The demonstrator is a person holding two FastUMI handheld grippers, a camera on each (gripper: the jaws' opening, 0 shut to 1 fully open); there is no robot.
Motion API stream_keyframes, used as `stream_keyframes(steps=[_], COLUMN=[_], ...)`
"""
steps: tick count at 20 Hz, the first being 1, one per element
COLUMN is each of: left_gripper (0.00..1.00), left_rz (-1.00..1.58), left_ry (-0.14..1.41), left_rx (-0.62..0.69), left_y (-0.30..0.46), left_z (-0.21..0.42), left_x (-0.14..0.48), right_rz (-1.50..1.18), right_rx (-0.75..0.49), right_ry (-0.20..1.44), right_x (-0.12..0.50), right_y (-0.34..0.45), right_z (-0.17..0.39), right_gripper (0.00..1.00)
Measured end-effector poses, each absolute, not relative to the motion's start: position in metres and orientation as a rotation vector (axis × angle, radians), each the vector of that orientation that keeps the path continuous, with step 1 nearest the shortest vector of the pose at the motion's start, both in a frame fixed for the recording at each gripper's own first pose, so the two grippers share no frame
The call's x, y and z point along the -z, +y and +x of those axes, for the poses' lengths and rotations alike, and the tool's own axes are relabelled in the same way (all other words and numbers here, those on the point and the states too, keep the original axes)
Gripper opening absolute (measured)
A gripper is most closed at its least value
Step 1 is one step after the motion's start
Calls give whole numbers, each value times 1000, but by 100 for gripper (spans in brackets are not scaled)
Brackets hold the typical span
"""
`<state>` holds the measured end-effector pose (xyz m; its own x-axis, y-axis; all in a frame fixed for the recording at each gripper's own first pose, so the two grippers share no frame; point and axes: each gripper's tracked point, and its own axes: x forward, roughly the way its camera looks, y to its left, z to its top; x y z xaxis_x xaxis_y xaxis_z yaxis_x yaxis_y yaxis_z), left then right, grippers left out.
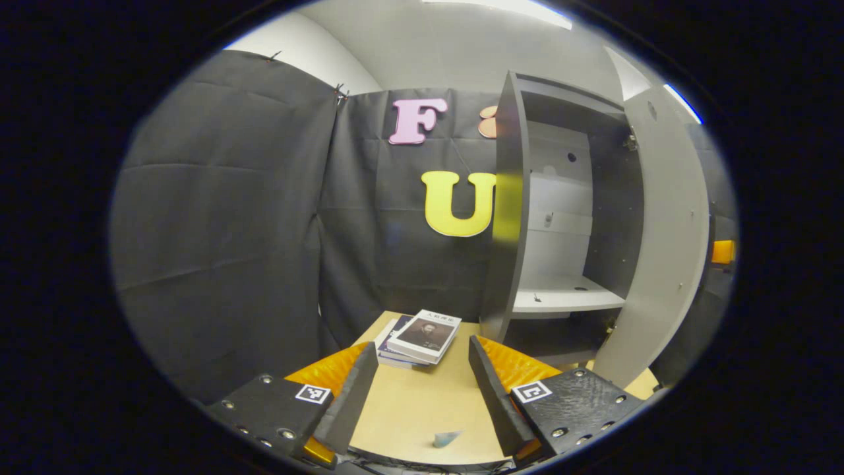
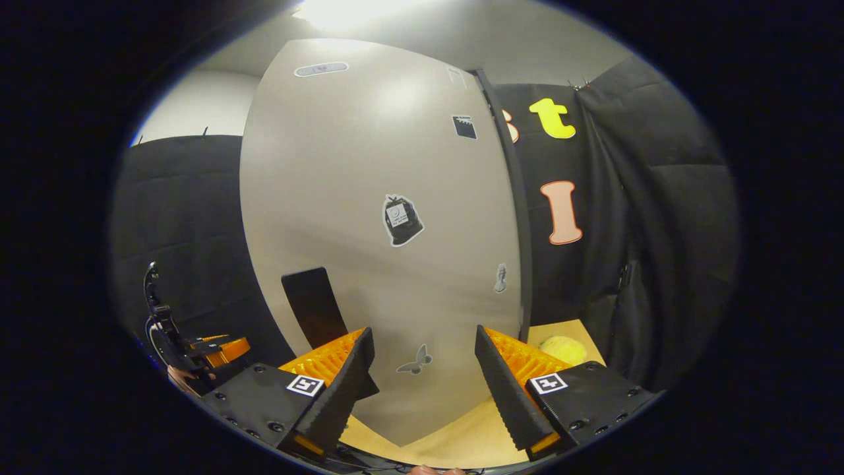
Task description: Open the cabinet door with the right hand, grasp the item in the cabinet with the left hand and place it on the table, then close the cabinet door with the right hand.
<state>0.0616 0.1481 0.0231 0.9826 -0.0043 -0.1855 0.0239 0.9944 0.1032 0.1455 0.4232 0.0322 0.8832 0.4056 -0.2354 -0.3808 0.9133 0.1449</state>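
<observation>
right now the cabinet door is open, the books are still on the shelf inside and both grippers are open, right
Not quite: the books lie on the table, not the shelf, as the left gripper view shows. The cabinet door is open, and the left gripper and right gripper are open.

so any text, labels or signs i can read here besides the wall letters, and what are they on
Nothing reads clearly.
Top book: title line on the cover, too small to read.
Bag-shaped sticker on the cabinet door: small label, blurred.
Oval tag at the door's top: blurred.
Left gripper and right gripper: square coded markers, no words.
</observation>
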Motion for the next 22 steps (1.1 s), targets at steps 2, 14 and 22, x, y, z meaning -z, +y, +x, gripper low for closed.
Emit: stream_keyframes(steps=[2, 14, 22], left_gripper=[84, 84, 84], left_rz=[119, 129, 61], left_ry=[188, 161, 154], left_rx=[6, 51, 175], left_y=[154, 137, 90], left_z=[65, 66, 60], left_x=[-25, -41, -25], right_rz=[103, 76, 34], right_rx=[-463, -585, -412], right_ry=[295, 278, 257], right_x=[-22, -12, -17], right_y=[446, 516, 442], right_z=[163, 166, 140], right_gripper=[98, 98, 98])
